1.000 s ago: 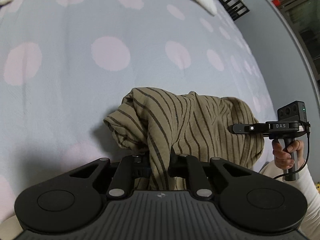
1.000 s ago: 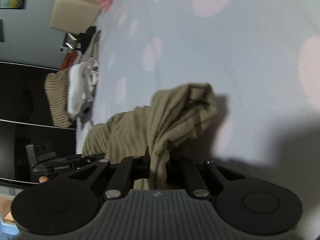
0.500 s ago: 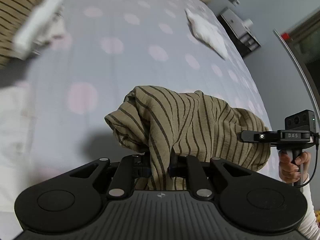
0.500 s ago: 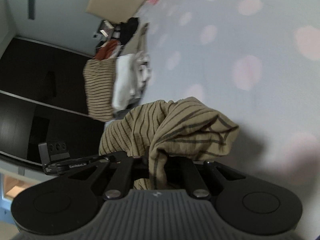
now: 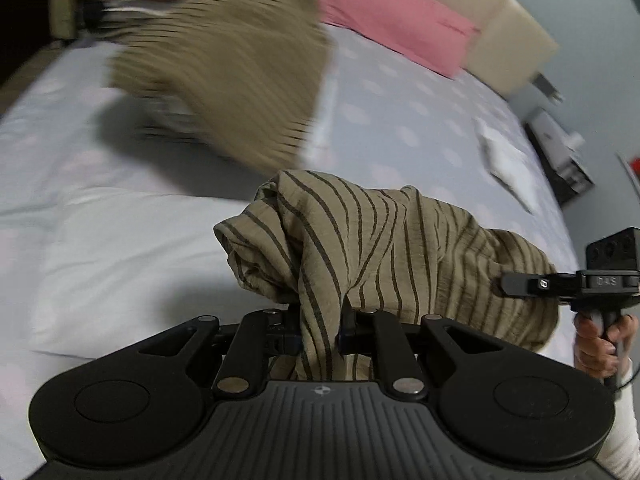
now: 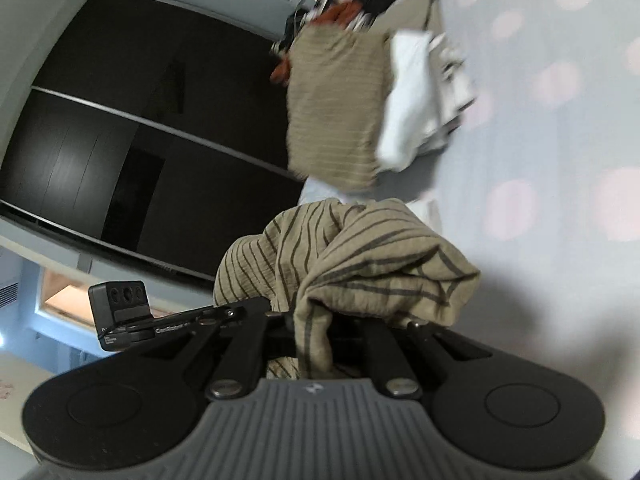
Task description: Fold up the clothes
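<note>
Soft, dim indoor light, no glare. Both views bend strongly at the edges, with dark corners. The striped cloth point(image 5: 360, 248) just ahead of the left gripper point(image 5: 320, 324) is sharp; the clothes pile point(image 5: 224, 80) farther ahead is smeared by motion blur. Dark soft shadows lie on the bedsheet point(image 5: 120, 248) beneath both.

garment point(image 5: 380, 248) | tan w/ dark stripes | bunched, lifted above bed | pinched both ends
</note>
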